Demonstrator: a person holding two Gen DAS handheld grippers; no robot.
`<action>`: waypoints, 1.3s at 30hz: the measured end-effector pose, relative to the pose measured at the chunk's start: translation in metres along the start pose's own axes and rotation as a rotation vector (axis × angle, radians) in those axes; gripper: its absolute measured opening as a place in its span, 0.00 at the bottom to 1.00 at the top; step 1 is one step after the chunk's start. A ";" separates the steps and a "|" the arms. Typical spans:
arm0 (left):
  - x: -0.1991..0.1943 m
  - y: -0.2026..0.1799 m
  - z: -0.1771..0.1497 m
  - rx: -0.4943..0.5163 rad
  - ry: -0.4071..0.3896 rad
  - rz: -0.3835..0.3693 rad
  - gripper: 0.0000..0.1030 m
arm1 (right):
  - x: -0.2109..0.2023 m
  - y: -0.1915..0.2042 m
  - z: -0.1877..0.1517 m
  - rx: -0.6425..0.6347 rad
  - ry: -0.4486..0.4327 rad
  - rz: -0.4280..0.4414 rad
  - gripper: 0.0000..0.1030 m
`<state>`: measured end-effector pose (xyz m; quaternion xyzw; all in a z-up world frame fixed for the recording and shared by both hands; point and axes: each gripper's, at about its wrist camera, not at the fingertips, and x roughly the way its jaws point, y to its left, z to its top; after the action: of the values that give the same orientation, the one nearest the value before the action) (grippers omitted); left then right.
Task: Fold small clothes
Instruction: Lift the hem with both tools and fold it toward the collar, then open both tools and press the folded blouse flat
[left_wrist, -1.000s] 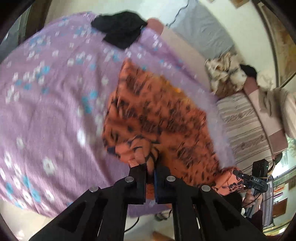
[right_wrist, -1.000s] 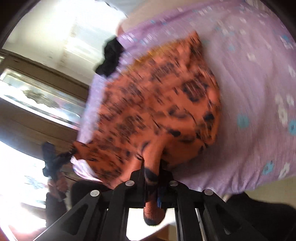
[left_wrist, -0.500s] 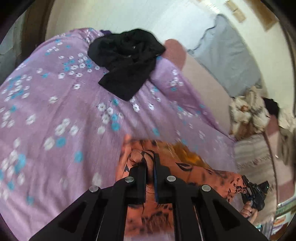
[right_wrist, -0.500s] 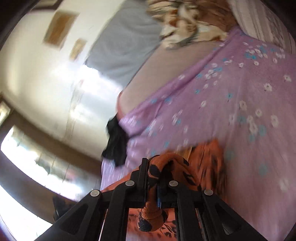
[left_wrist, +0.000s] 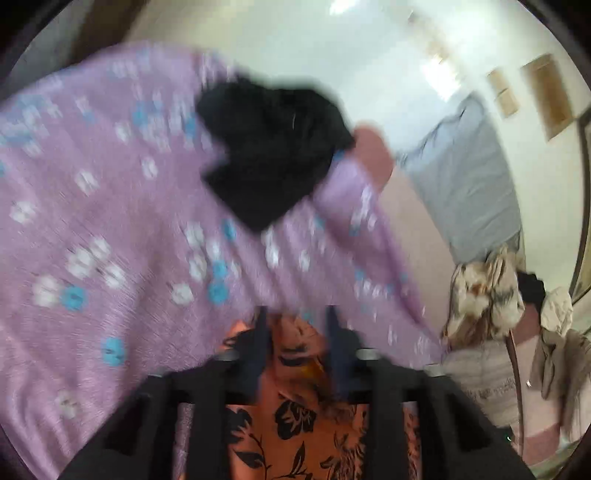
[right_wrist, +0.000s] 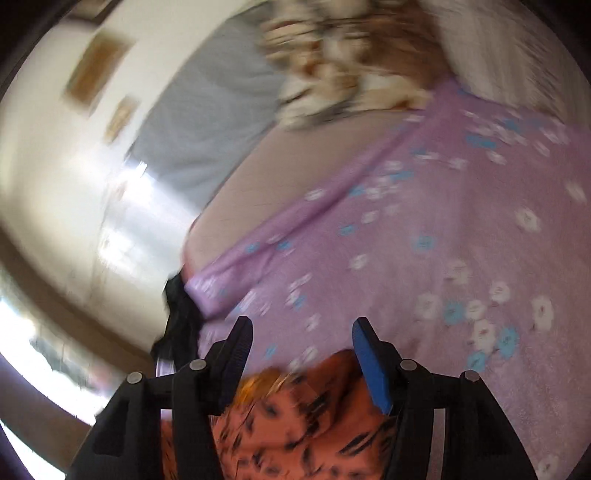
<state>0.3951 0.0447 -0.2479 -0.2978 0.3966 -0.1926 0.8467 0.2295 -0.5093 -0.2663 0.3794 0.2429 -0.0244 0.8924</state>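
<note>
Orange garment: the orange cloth with black floral print (left_wrist: 295, 413) lies at the bottom centre of my left view, on the purple sheet, under and between my fingers. In my right view the same cloth (right_wrist: 303, 424) fills the bottom centre, blurred.
My left gripper (left_wrist: 295, 332): my fingers stand apart with a clear gap; the orange cloth shows through the gap, and I am gripping nothing.
My right gripper (right_wrist: 301, 343): my fingers are spread wide, the blue pad (right_wrist: 369, 369) on the right one bare; the cloth lies below the tips, not pinched.
Purple sheet: the floral purple bedsheet (left_wrist: 92, 240) covers the left and middle of my left view, and (right_wrist: 443, 240) the right half of my right view.
Black garment: a crumpled black piece (left_wrist: 269, 155) sits on the sheet at upper centre of my left view, well apart from the orange cloth; in my right view it is a dark shape (right_wrist: 181, 321) at the sheet's left edge.
Clothes pile: brown-and-cream fabrics (left_wrist: 487, 295) lie at the right of my left view, and at the top (right_wrist: 351, 70) of my right view.
Grey cloth: it (left_wrist: 469, 184) hangs against the wall at upper right in my left view.
</note>
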 end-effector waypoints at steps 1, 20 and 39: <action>-0.016 -0.005 -0.006 0.010 -0.062 0.046 0.73 | 0.002 0.011 -0.005 -0.042 0.040 -0.004 0.53; 0.018 -0.020 -0.126 0.249 0.162 0.399 0.81 | 0.170 0.114 -0.092 -0.523 0.393 -0.358 0.35; 0.001 0.015 -0.101 0.129 0.104 0.503 0.81 | 0.248 0.234 -0.165 -0.547 0.504 -0.105 0.38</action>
<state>0.3178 0.0202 -0.3094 -0.1249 0.4880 -0.0161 0.8637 0.4325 -0.1938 -0.3204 0.1081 0.4714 0.0899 0.8706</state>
